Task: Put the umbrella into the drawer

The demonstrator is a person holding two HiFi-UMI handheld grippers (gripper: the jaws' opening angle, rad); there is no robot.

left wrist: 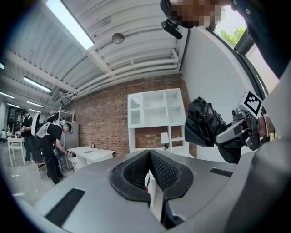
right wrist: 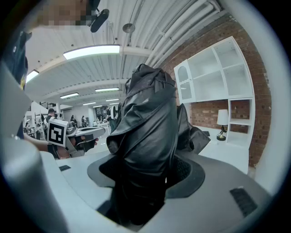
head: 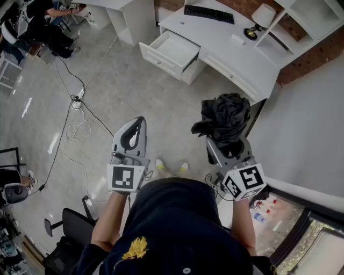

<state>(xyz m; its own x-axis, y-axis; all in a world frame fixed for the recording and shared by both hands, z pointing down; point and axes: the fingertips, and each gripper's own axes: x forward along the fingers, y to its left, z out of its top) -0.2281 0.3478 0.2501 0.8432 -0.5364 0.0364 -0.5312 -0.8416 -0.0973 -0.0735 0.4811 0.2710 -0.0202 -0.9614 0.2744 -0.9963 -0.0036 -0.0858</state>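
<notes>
Head view: clamping a black folded umbrella [head: 226,114] upright in the right hand-held gripper [head: 229,140], well short of the open white drawer [head: 171,51], off to its right. Holding the left hand-held gripper [head: 138,124] closed and empty, also well short of that drawer, slightly to its left.

Upper right of the head view, a white desk [head: 215,40] carries a black keyboard [head: 208,14] along its top edge and a lamp [head: 257,22] at its right end. Its drawer [head: 171,51] stands open over the grey floor [head: 140,96], where black cables [head: 72,121] trail down the left side towards a chair [head: 70,223]
</notes>
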